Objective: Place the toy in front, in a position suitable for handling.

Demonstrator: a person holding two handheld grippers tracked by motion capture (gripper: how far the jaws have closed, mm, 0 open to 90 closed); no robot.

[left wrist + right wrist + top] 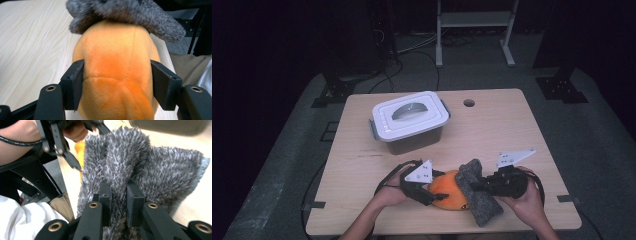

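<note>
At the table's near edge, fuzzy grey cloth (479, 192) pinched by right gripper (476, 186), draped over orange plush (447, 192), left gripper (430, 194) clamping plush.

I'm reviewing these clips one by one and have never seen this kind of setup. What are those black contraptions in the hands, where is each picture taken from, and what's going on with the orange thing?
There is no robot here: a person holds a hand-operated two-jaw gripper in each hand. The high view looks down on the wooden table from above the person's side. The other two pictures come from cameras riding on each gripper, looking along its black jaws.

The left gripper has its jaws on either side of an orange plush toy, their pads against its flanks. The right gripper is pinched shut on a fold of shaggy grey cloth, which is draped over the toy's far end. It looks like the cloth is being put over or rubbed on the toy.

Farther back on the table stands a grey storage box with a white lid, closed.
</note>
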